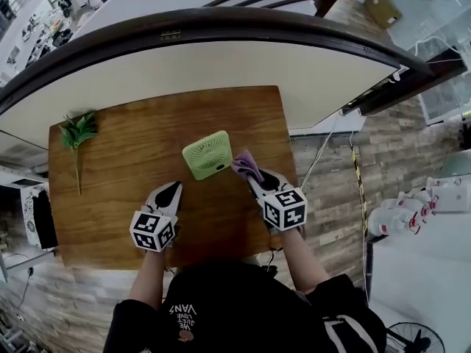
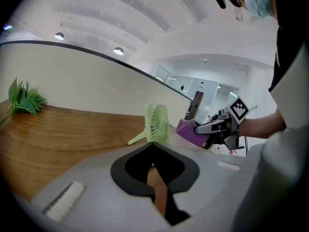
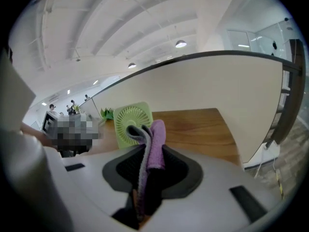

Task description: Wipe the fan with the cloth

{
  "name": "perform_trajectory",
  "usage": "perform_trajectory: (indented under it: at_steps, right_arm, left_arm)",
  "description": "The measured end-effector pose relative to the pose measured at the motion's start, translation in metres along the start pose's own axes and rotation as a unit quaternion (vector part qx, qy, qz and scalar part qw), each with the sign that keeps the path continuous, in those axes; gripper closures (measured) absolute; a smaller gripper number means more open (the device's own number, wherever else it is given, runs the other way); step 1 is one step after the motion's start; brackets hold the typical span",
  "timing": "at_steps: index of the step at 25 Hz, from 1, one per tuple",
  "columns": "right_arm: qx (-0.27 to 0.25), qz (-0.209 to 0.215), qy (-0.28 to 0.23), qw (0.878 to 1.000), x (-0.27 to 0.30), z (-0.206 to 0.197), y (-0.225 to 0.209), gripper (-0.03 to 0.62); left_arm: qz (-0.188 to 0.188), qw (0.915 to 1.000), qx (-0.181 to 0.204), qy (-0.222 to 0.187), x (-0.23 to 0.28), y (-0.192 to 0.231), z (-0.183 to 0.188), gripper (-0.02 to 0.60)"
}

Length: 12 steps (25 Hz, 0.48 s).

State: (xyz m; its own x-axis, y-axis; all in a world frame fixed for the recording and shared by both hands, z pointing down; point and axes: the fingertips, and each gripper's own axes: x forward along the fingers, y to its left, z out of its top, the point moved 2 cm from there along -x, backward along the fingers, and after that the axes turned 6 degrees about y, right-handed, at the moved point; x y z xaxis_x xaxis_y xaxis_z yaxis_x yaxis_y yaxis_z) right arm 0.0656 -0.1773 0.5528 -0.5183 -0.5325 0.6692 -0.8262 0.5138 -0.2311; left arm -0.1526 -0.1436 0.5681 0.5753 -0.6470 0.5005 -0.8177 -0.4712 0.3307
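**Purple cloth held at green fan's right edge**

A small green fan [image 1: 207,159] stands upright on its kickstand on a wooden table [image 1: 125,197], right of centre and toward the far side. A folded purple cloth [image 1: 246,165] hangs just beside the fan's right edge; whether the two touch cannot be told. The cloth is pinched between the closed jaws of the right gripper [image 1: 252,173], which reaches in from the near right. The left gripper [image 1: 175,187] sits at the fan's near left, apart from it, with its jaws pressed together on nothing and its tips aimed toward the fan. A green leafy sprig [image 1: 76,134] lies at the table's far left. A curved cream partition [image 1: 221,68] with a dark rail runs along the table's far side.
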Motion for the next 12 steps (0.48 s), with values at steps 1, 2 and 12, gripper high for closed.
perform_trajectory:
  at_steps: [1,2,12]
  right_arm:
    - [0.007,-0.005,-0.010,1.000,-0.003,0.002,0.004,0.493]
    - [0.015,-0.010,-0.021,1.000,-0.007,0.005,0.008,0.493]
    - [0.081,-0.059,-0.107,0.989,-0.044,0.013,0.059,0.493]
  left_arm:
    - [-0.004,1.0000,0.002,-0.005,-0.003,-0.001,0.004,0.569]
    - [-0.010,0.9999,0.005,-0.011,-0.007,-0.002,0.008,0.569]
    - [-0.092,0.9930,0.067,-0.031,-0.040,-0.012,0.039,0.571]
